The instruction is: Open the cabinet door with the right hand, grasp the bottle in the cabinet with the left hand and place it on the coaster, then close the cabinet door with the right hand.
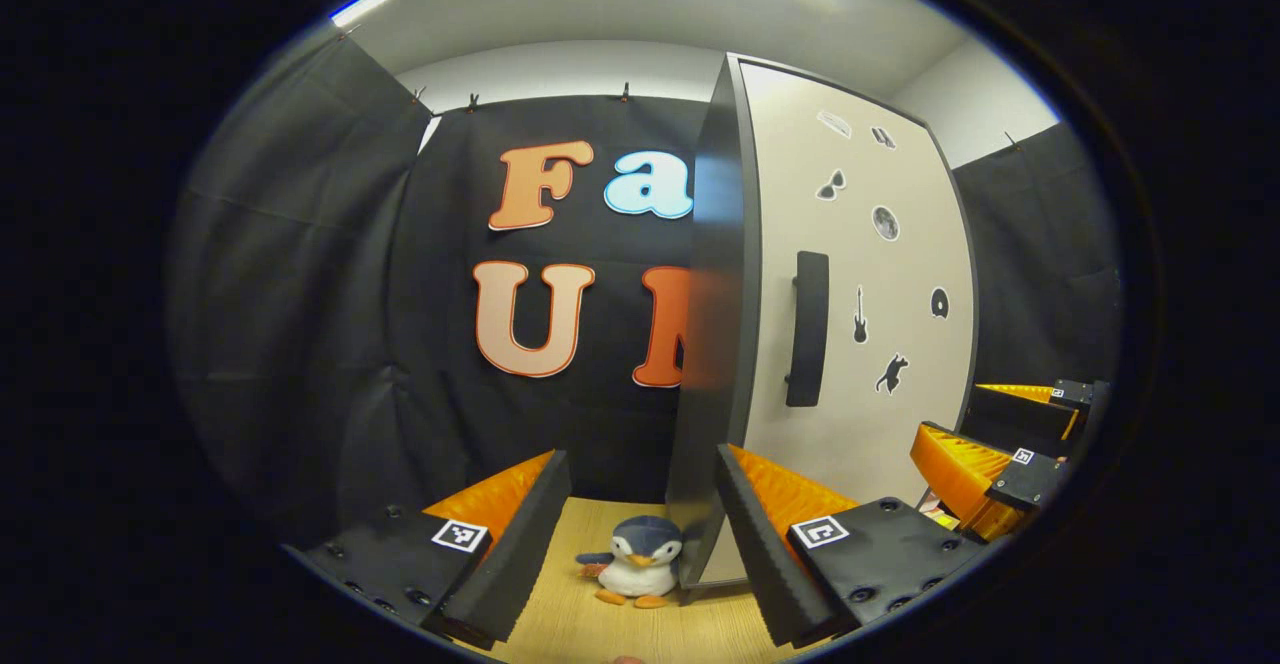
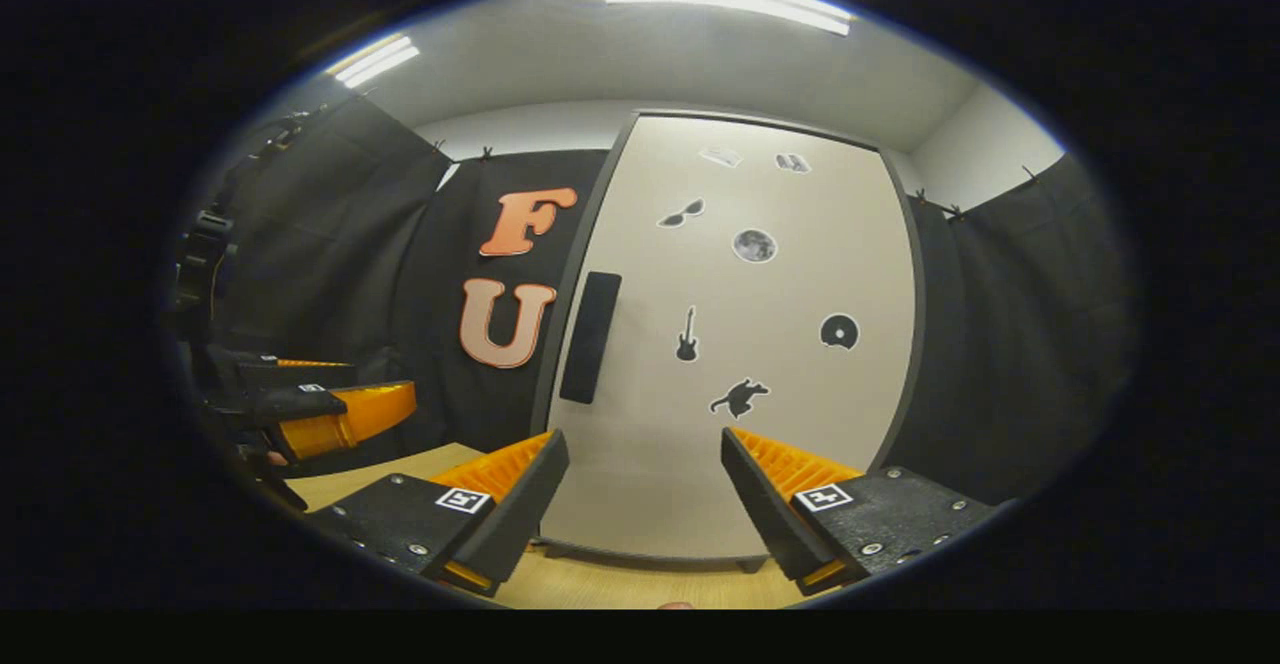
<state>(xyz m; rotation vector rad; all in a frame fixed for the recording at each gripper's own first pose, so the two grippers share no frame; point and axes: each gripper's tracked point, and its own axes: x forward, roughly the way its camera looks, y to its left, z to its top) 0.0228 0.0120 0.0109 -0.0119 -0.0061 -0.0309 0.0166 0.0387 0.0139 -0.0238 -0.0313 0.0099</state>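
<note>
The cabinet stands on the wooden table with its cream door shut. The door carries small black stickers and a black vertical handle near its left edge. My left gripper is open and points at the cabinet's dark left side. In the right gripper view the door faces me squarely, with the handle up and to the left. My right gripper is open a short way in front of the door and touches nothing. Both grippers are empty.
A small plush penguin sits on the table against the cabinet's left corner, between my left fingers. The right gripper hangs off to the right before the door. The left gripper is at the left over the table.
</note>
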